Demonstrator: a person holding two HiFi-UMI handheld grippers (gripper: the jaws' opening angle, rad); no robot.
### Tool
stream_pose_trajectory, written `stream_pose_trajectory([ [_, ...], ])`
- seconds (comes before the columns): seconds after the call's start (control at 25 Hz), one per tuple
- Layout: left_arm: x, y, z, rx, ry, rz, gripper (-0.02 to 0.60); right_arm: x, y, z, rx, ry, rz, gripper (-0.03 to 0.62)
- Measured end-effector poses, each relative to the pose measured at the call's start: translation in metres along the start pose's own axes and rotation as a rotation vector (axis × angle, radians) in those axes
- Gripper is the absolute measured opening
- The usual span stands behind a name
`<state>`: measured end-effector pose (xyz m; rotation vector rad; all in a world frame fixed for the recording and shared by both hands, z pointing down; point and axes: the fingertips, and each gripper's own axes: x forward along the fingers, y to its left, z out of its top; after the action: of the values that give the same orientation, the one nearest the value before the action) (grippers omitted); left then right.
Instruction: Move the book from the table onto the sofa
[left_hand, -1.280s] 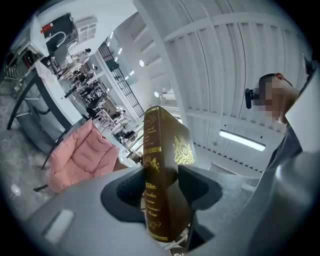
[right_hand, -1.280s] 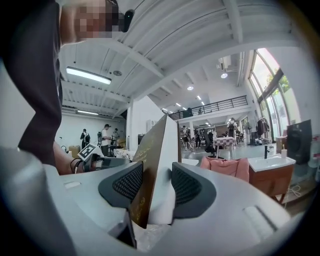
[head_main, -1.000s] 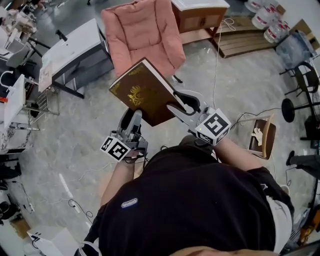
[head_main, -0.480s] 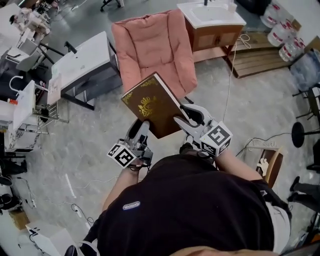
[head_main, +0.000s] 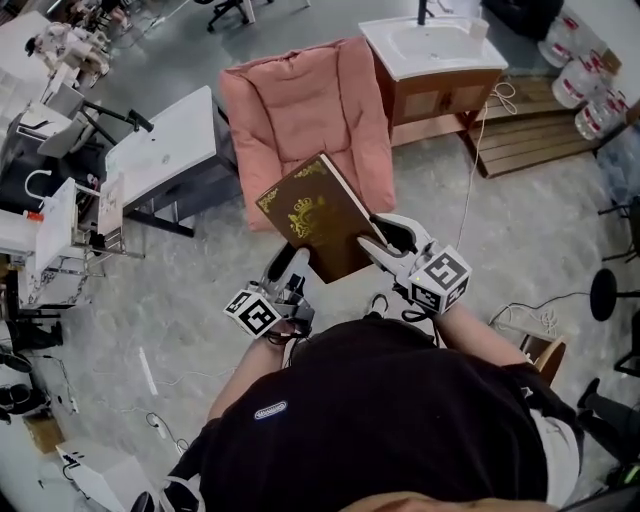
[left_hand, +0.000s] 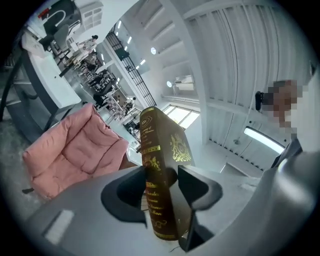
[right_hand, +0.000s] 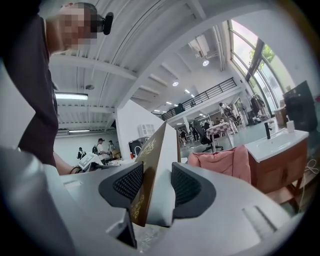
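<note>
A brown book with a gold crest is held in the air, tilted, just in front of the pink sofa chair. My left gripper is shut on the book's near lower edge. My right gripper is shut on its right edge. In the left gripper view the book stands upright between the jaws, gold lettering on its spine, with the sofa chair behind at the left. In the right gripper view the book's page edge sits between the ribbed pads, and the sofa chair lies beyond.
A white table stands left of the sofa chair. A wooden washbasin cabinet is on its right, with a wooden pallet further right. Wire racks line the left side. Cables trail on the grey floor.
Both grippers have carried the book forward toward the pink sofa chair, which now lies nearer and lower in the head view. The hold on the book is unchanged.
</note>
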<state>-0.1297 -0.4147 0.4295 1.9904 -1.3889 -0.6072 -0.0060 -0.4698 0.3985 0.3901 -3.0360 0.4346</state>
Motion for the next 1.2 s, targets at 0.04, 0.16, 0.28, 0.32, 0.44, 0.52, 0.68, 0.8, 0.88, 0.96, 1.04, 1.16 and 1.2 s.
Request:
stream_pose_trajectory([
  [0.04,0.008,0.002,-0.002,-0.017,0.002,-0.003,0.203,-0.002,-0.008,-0.001,0.007,-0.001,-0.009,0.207],
  [0.16,0.032,0.004,-0.001,-0.021,0.026,-0.017,0.199,-0.007,-0.029,0.002,0.042,-0.021,-0.040,0.206],
  [0.28,0.055,0.006,0.004,-0.049,0.045,-0.034,0.199,-0.009,-0.048,0.005,0.075,-0.038,-0.073,0.206],
  [0.32,0.060,0.008,0.004,-0.066,0.045,-0.041,0.199,-0.010,-0.054,0.004,0.087,-0.041,-0.084,0.206],
  [0.44,0.079,0.021,0.006,-0.078,0.055,-0.070,0.187,-0.007,-0.075,0.003,0.123,-0.053,-0.118,0.206],
  [0.52,0.097,0.034,0.006,-0.076,0.072,-0.086,0.187,-0.001,-0.092,0.001,0.142,-0.054,-0.141,0.206],
  [0.68,0.135,0.057,0.011,-0.137,0.121,-0.101,0.184,0.014,-0.128,-0.008,0.181,-0.041,-0.194,0.206],
  [0.8,0.165,0.088,0.018,-0.155,0.154,-0.140,0.181,0.035,-0.161,-0.013,0.209,-0.026,-0.237,0.206],
  [0.88,0.184,0.116,0.027,-0.179,0.173,-0.147,0.181,0.059,-0.183,-0.020,0.246,-0.008,-0.262,0.206],
  [0.96,0.200,0.147,0.043,-0.190,0.206,-0.128,0.181,0.089,-0.204,-0.029,0.293,0.017,-0.271,0.206],
  [1.04,0.214,0.183,0.057,-0.204,0.224,-0.099,0.178,0.123,-0.224,-0.042,0.334,0.064,-0.261,0.206],
  [1.16,0.228,0.243,0.062,-0.245,0.257,-0.029,0.169,0.170,-0.254,-0.074,0.400,0.141,-0.237,0.206],
  [1.2,0.229,0.265,0.059,-0.255,0.273,-0.003,0.169,0.185,-0.263,-0.089,0.426,0.162,-0.230,0.206],
])
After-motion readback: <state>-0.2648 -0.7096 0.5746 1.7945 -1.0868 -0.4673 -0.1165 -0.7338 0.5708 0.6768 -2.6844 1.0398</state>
